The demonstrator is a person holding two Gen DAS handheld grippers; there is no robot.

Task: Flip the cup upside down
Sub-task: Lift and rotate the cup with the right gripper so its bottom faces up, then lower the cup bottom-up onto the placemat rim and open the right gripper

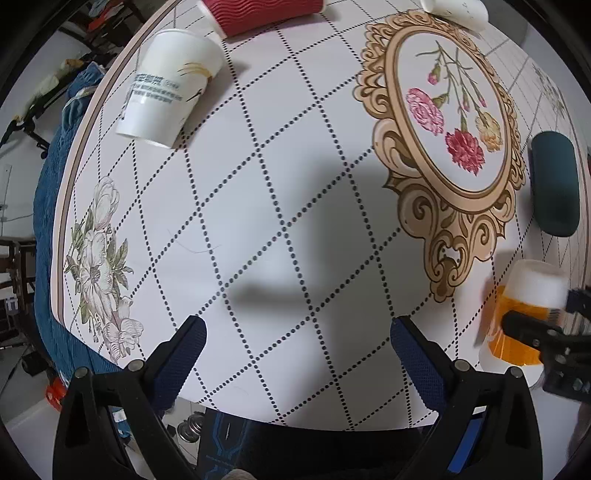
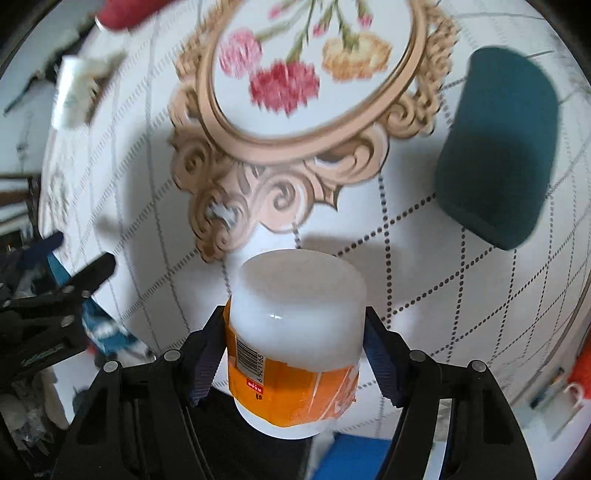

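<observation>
The right hand-held gripper (image 2: 293, 354) is clamped on the orange-labelled cup (image 2: 295, 339), held above the worktop (image 2: 424, 266) apparently mid-flip and not yet set down, while the left hand-held gripper (image 1: 297, 354) gapes empty.

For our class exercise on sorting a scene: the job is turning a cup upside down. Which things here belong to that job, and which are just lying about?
Part of the job:
- orange-banded white cup, clamped in the jaws
- right gripper

Lying about:
- white paper cup, on its side
- red ribbed cup
- dark teal case
- left gripper, open and empty
- floral table
</observation>
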